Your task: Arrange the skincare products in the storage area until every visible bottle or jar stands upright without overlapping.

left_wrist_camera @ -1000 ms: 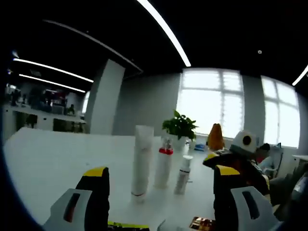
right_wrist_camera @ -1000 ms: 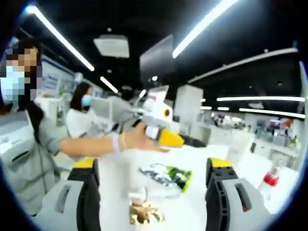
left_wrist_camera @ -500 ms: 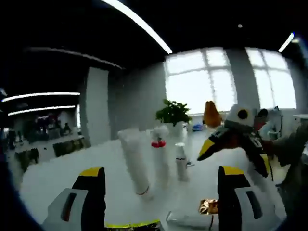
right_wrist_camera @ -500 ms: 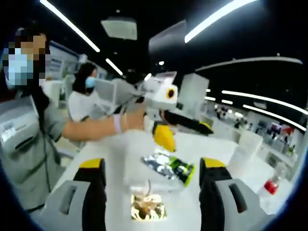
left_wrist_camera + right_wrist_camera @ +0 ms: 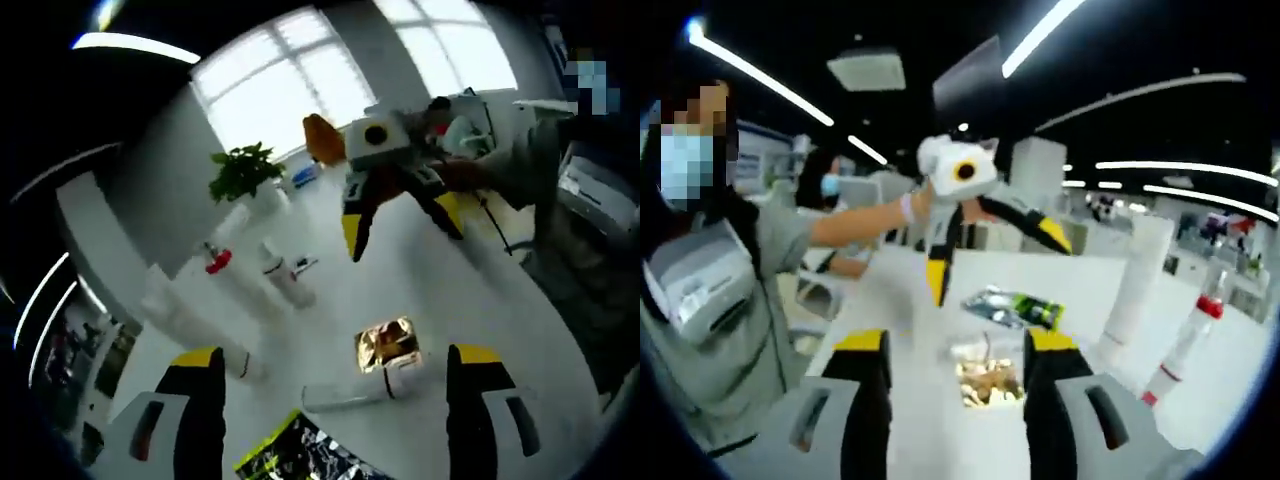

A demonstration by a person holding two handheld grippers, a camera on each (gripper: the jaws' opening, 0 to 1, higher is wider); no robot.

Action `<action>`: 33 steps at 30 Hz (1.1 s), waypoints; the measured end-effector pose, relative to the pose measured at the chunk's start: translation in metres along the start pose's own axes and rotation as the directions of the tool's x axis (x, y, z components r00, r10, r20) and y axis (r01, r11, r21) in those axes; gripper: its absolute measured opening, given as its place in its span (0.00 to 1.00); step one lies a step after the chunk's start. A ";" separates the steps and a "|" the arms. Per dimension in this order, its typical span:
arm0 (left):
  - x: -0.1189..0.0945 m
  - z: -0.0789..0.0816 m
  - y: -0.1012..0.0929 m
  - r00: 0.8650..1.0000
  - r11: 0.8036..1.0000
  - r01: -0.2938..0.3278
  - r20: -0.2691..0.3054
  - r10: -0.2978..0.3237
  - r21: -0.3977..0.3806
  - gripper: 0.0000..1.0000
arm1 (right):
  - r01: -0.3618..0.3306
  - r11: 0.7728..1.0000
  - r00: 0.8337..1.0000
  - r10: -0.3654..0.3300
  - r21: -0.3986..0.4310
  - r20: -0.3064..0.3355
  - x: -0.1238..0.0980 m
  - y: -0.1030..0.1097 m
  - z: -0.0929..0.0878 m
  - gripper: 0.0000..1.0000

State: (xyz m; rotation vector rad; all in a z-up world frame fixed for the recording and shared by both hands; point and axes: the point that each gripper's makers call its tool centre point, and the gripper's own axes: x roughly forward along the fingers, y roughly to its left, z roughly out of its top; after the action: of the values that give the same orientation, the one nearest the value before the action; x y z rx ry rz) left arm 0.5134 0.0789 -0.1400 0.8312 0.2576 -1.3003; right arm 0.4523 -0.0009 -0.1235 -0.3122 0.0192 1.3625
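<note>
On the white table [image 5: 440,290] a tall white tube [image 5: 190,325], a red-capped bottle [image 5: 225,265] and a small white bottle [image 5: 282,282] stand in a row. A gold-lidded jar [image 5: 388,343] sits beside a white tube [image 5: 350,393] lying flat, with a green-black sachet [image 5: 300,455] nearer. My left gripper [image 5: 335,355] is open over them, holding nothing. My right gripper [image 5: 400,215] hangs open above the table. In the right gripper view my right gripper [image 5: 958,345] is open over the jar [image 5: 985,380]; the left gripper [image 5: 990,250], sachet [image 5: 1015,305], tall tube [image 5: 1137,280] and red-capped bottle [image 5: 1185,340] lie beyond.
A potted plant [image 5: 245,170] and an orange object [image 5: 320,135] stand at the table's far side by the windows. A person in grey [image 5: 730,280] stands at the left, arm stretched over the table; another person [image 5: 830,190] sits behind.
The left gripper view has rolled and tipped down toward the table. In the right gripper view the left gripper now points its jaws downward, and my right jaws stand slightly closer together.
</note>
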 end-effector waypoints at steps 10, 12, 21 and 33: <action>0.019 -0.019 -0.015 0.992 0.996 0.081 -0.100 -0.077 0.039 0.70 | 0.083 0.994 0.994 -0.088 -0.076 -0.068 -0.017 0.042 -0.011 0.26; 0.021 -0.020 -0.015 0.988 0.993 0.097 -0.131 -0.086 0.073 0.65 | 0.113 0.993 0.992 -0.115 -0.030 -0.058 -0.019 0.045 -0.007 0.17; 0.027 -0.020 -0.029 0.960 0.977 0.194 -0.220 -0.172 0.086 0.49 | 0.149 0.984 0.986 -0.155 -0.094 -0.060 -0.022 0.058 -0.001 0.00; 0.041 -0.034 -0.039 0.907 0.950 0.282 -0.361 -0.219 0.133 0.37 | 0.252 0.962 0.968 -0.251 -0.108 0.023 -0.028 0.066 0.028 0.00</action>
State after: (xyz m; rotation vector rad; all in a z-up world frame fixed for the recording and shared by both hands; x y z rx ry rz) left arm 0.4985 0.0692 -0.2037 1.2157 0.5434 -1.4297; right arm 0.3781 -0.0099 -0.1048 -0.3881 -0.1010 1.1139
